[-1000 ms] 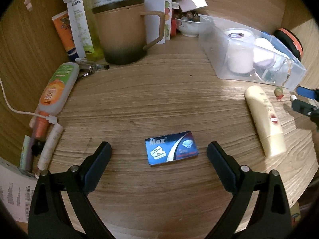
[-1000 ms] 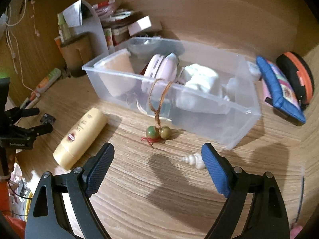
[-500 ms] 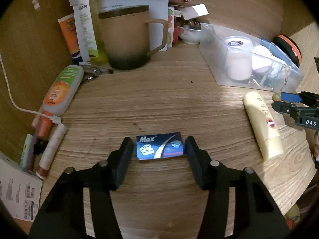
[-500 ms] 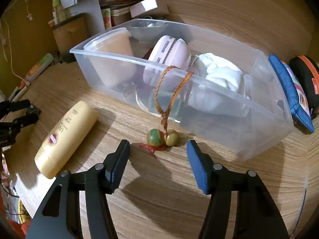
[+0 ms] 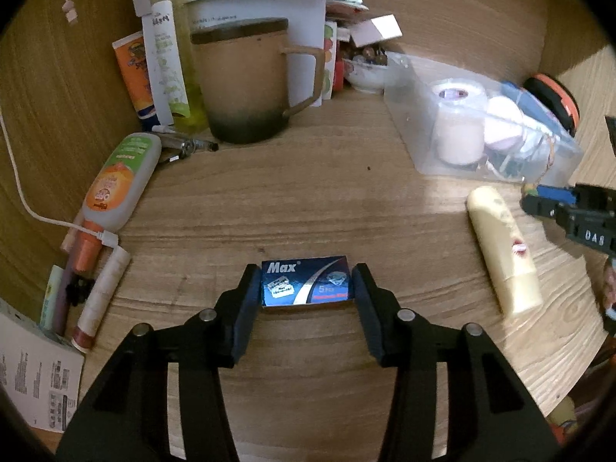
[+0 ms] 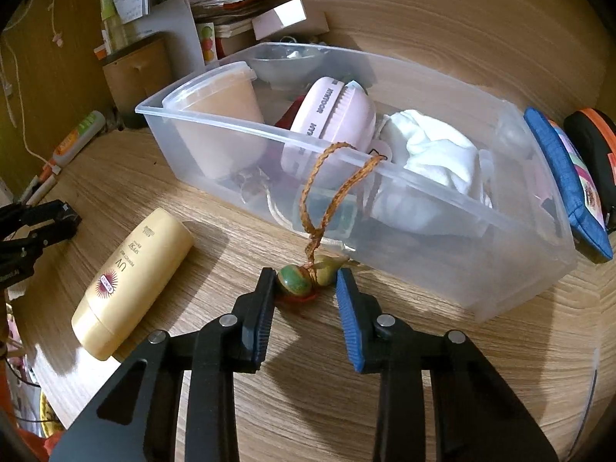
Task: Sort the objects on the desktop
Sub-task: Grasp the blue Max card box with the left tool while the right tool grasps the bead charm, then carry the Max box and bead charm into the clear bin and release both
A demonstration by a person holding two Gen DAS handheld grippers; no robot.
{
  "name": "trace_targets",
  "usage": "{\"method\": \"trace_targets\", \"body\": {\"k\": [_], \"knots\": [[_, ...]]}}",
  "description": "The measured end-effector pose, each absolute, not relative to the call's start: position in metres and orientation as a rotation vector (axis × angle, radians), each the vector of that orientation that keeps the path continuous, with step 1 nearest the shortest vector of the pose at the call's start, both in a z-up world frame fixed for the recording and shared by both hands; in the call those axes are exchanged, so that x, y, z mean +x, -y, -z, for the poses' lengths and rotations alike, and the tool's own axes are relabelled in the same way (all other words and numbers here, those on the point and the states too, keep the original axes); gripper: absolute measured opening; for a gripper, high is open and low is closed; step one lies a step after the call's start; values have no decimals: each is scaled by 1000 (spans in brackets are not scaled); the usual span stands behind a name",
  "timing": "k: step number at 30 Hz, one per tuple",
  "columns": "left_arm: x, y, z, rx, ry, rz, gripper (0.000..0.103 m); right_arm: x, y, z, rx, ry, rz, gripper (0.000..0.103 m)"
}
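A small blue "Max" razor-blade box (image 5: 308, 292) lies flat on the wooden desk. My left gripper (image 5: 306, 270) is closing on it, one pad against each short end. A charm of two green-and-tan beads (image 6: 296, 280) on a braided orange cord (image 6: 327, 188) rests on the desk, its cord looped over the rim of the clear plastic bin (image 6: 462, 269). My right gripper (image 6: 305, 272) is closing on the beads, which both pads touch. A cream sunscreen tube (image 6: 131, 281) lies to the left of the beads.
The bin holds a lidded cup, a pink case and white cloth. A brown mug (image 5: 246, 84), tubes and papers crowd the back left. An orange-green bottle (image 5: 119, 181), pens and a white cable line the left edge. A blue pouch (image 6: 566, 181) lies right of the bin.
Both grippers went from wide open to closed around their objects: the left on the blue box, the right on the beads. The right one also moved in closer to the beads and the bin.
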State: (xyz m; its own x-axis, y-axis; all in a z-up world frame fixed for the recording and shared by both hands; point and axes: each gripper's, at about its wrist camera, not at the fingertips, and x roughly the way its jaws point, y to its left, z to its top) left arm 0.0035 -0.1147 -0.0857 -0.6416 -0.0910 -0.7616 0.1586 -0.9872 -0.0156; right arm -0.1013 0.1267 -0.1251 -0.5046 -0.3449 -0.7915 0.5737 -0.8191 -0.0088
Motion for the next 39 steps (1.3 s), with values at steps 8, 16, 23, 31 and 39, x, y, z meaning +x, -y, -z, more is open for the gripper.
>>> {"method": "trace_targets", "body": {"k": [8, 16, 23, 31, 39], "knots": [[5, 114, 59, 1165, -130, 2761, 48, -85, -133, 99, 1038, -345, 2318, 29], [-3, 102, 36, 1113, -90, 2802, 48, -70, -155, 68, 927, -295, 2364, 29], [-24, 83, 5, 1061, -72, 2887, 48, -76, -174, 51, 879, -235, 2404, 29], [-61, 56, -22, 1018, 6, 2972, 48, -92, -188, 39, 850, -193, 2440, 29], [-99, 27, -28, 1054, 40, 3044, 48, -115, -188, 30, 826, -203, 2457, 29]]}}
